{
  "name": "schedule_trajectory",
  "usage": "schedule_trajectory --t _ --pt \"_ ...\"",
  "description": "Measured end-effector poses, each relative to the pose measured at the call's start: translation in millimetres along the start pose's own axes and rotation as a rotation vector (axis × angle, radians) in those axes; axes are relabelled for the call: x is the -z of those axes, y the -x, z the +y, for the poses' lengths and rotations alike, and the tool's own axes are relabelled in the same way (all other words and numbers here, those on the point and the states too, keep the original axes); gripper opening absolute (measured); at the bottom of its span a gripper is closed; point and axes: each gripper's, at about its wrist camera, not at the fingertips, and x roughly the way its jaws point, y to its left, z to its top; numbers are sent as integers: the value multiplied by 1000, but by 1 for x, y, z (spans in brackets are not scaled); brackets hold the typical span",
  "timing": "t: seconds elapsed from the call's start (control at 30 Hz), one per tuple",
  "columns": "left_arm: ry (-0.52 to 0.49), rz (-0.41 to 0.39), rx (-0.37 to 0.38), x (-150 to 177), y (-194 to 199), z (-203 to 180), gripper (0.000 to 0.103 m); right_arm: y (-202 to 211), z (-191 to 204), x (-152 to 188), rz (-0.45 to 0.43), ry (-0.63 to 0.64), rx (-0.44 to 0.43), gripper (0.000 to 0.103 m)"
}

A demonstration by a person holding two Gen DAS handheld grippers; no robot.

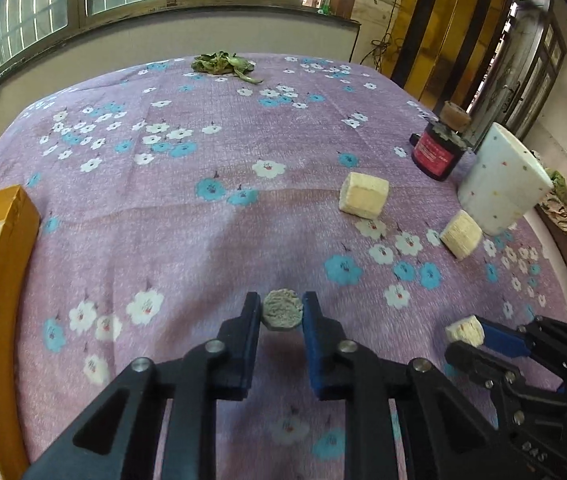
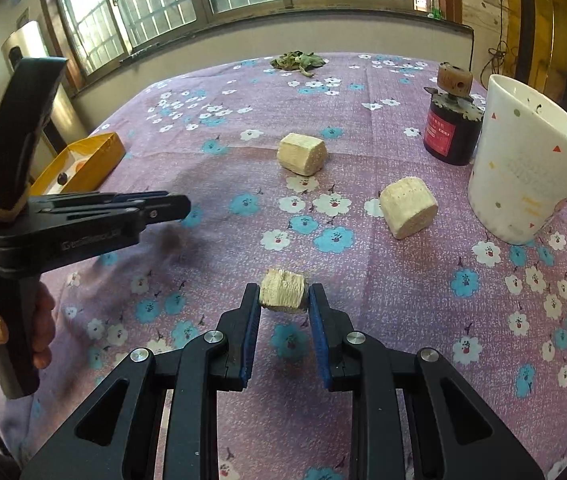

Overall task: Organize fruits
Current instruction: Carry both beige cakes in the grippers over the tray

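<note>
Floral tabletop (image 2: 423, 320), windows behind. Left gripper (image 1: 282, 314) jaws clenched on grey round chunk (image 1: 282, 311); right gripper (image 2: 283, 300) jaws clenched on pale chunk (image 2: 283, 290). Carry step. Next, probably: deliver to yellow box (image 1: 7, 280); two chunks left near white cup (image 2: 523, 164).

The left gripper (image 1: 282, 312) fingers (image 1: 252, 312) clamp a greyish round chunk (image 1: 282, 309) (end-on) above the floral tablecloth (image 1: 187, 232).

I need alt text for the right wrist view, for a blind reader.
The right tongs grip a pale fruit chunk above a purple floral tablecloth. Two more chunks lie ahead, beside a white mug; the left tongs are at left.
</note>
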Motion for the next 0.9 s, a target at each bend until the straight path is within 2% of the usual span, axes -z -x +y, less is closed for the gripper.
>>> schedule_trajectory --t 0.17,0.5,0.9 --pt "-3 3 13 22 25 7 24 8 13 4 -7 -1 -3 24" --pt "55 4 58 64 67 36 24 17 54 23 21 12 17 24" --pt "136 -77 40 80 126 105 23 10 151 6 17 104 -44 23"
